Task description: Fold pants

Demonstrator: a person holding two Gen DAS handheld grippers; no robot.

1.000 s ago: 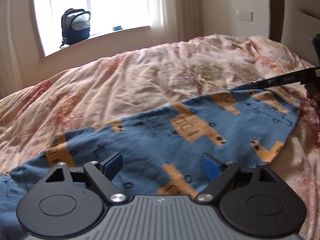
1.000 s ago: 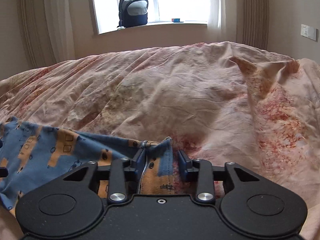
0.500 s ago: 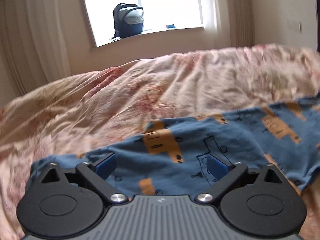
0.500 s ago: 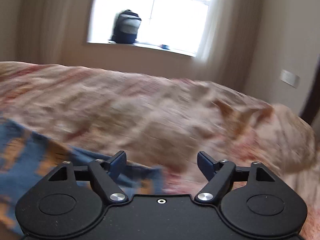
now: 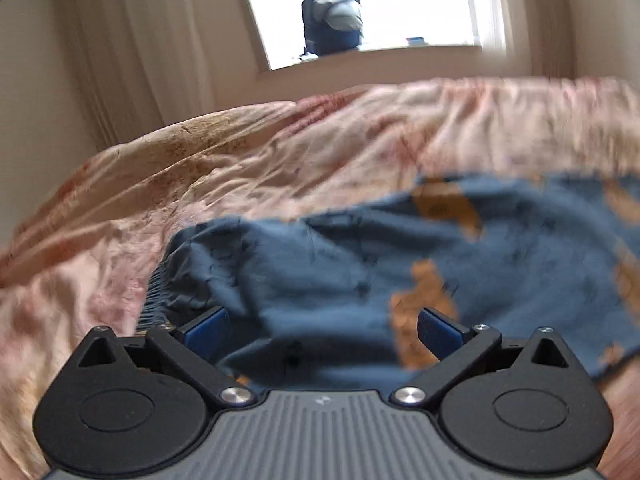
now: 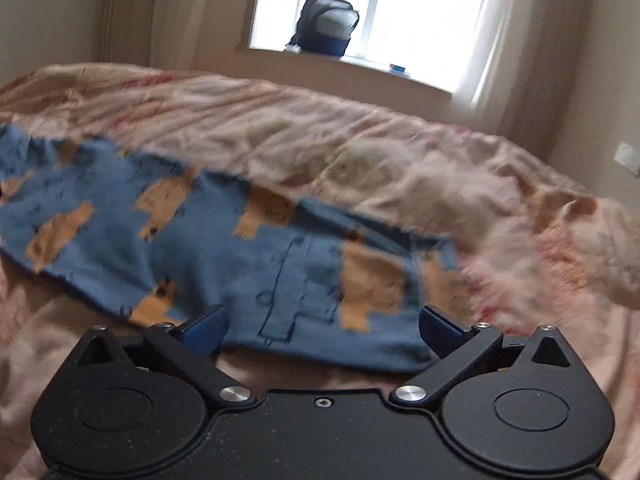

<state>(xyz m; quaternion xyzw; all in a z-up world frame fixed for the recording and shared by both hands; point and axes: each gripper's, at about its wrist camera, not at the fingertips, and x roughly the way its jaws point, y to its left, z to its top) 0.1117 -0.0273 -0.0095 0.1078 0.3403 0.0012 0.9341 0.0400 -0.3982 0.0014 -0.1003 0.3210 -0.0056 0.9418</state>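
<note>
**Pants lying on bed, both grippers let go**

Blue pants [image 6: 224, 248] w/ orange print are lying flat on the pink floral bedspread [image 6: 400, 148], stretching left to right. Left gripper [image 5: 322, 330] is hovering over the bunched left end, jaws wide, gripping nothing. Right gripper [image 6: 322, 330] is hovering at the near right end; its jaws have just been opening, cloth loose below. Far back, a backpack [image 6: 326, 24] is sitting on the windowsill [image 6: 400, 74], curtains either side.

Left tool [image 5: 320, 330] black with grey ribbed plate, blue fingertips [image 5: 206, 326]; right tool [image 6: 322, 330] all black, silver screws
</note>
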